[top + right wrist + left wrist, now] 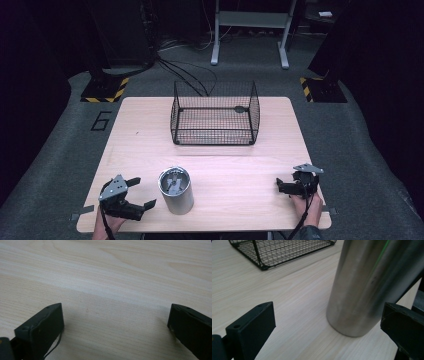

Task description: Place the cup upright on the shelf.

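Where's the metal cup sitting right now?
In the high view the metal cup stands upright near the table's front edge, left of centre, just right of the open left gripper and in front of the wire basket.

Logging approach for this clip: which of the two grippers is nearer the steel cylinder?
The left gripper: it sits right beside the steel cylinder, fingers open toward it. The right gripper rests across the table.

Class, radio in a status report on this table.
Both grippers open: left, right. Metal can upright, beside left gripper, ungrasped. Wire basket beyond, path clear.
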